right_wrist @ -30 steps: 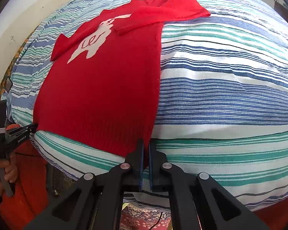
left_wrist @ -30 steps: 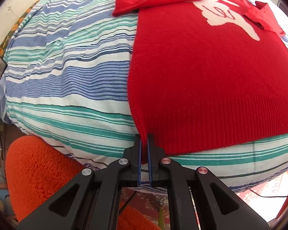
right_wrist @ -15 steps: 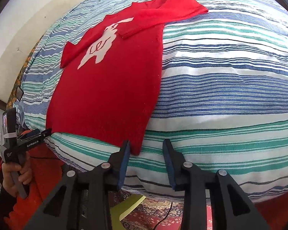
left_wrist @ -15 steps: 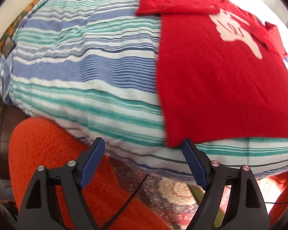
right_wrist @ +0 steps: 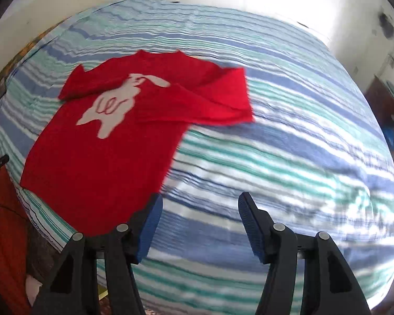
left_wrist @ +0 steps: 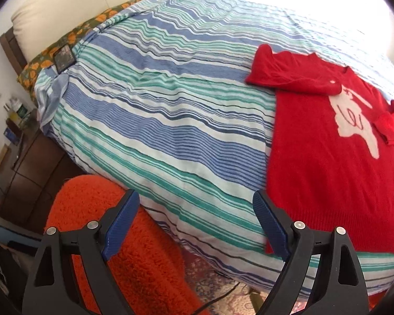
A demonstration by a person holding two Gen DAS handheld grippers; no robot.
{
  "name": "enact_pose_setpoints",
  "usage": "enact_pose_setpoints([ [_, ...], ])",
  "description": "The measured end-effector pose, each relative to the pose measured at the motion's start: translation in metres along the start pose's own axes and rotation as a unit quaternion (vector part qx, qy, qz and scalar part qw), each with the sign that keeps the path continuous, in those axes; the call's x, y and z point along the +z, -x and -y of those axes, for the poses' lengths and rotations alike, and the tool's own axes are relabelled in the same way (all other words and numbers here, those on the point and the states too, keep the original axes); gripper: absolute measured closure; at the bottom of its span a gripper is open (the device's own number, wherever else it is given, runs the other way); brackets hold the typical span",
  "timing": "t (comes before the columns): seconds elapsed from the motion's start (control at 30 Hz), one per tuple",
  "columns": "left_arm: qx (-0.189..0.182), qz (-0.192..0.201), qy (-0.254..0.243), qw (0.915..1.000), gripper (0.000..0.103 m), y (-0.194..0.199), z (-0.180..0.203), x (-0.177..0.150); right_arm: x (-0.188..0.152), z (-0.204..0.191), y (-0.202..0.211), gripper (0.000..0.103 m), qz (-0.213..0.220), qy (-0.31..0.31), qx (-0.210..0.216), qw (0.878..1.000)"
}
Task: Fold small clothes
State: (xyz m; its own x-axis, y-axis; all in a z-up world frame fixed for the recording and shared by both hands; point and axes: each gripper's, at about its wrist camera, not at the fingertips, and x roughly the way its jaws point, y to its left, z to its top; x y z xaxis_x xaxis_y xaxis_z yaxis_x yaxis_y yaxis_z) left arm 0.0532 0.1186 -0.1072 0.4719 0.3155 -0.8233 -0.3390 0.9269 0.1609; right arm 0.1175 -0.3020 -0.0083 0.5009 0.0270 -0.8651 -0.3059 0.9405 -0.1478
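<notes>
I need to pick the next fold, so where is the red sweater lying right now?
The red sweater lies flat on the striped bedspread, hem at the near bed edge, left in the right wrist view, right in the left wrist view, both sleeves folded across its chest.

Left wrist view: low at the near edge of the striped bed (left_wrist: 157,110), facing across it toward the headboard (left_wrist: 97,2). Right wrist view: higher over the same edge, facing the far wall. Shared: red sweater (left_wrist: 336,162) (right_wrist: 105,152), striped cover.
</notes>
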Motion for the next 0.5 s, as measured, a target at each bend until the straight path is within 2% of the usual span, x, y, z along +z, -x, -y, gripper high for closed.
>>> enact_pose_setpoints([
  [0.07, 0.004, -0.002, 0.001, 1.0000, 0.014, 0.006, -0.003, -0.007, 0.026, -0.034, -0.030, 0.041, 0.010, 0.067, -0.002, 0.998],
  [0.27, 0.005, -0.028, 0.029, 0.9992, 0.014, -0.002, -0.015, -0.005, 0.075, -0.081, -0.135, 0.043, -0.014, 0.170, -0.035, 0.985],
  [0.3, 0.004, -0.033, 0.033, 0.9989, 0.014, -0.004, -0.016, -0.004, 0.080, -0.084, -0.148, 0.049, -0.015, 0.182, -0.034, 0.983],
  [0.33, 0.003, -0.039, 0.038, 0.9985, 0.014, -0.007, -0.017, -0.004, 0.084, -0.083, -0.156, 0.058, -0.017, 0.180, -0.021, 0.983],
  [0.37, 0.003, -0.042, 0.039, 0.9983, 0.014, -0.008, -0.017, -0.004, 0.090, -0.076, -0.159, 0.081, -0.020, 0.161, -0.008, 0.987],
  [0.4, 0.003, -0.044, 0.040, 0.9982, 0.014, -0.009, -0.017, -0.004, 0.095, -0.062, -0.158, 0.095, -0.014, 0.133, -0.010, 0.991],
  [0.47, 0.005, -0.047, 0.038, 0.9982, 0.014, -0.011, -0.015, -0.004, 0.104, -0.012, -0.136, 0.095, 0.031, 0.042, -0.005, 0.999],
  [0.5, 0.007, -0.047, 0.035, 0.9982, 0.014, -0.012, -0.014, -0.004, 0.104, 0.023, -0.123, 0.095, 0.049, -0.013, -0.015, 0.999],
])
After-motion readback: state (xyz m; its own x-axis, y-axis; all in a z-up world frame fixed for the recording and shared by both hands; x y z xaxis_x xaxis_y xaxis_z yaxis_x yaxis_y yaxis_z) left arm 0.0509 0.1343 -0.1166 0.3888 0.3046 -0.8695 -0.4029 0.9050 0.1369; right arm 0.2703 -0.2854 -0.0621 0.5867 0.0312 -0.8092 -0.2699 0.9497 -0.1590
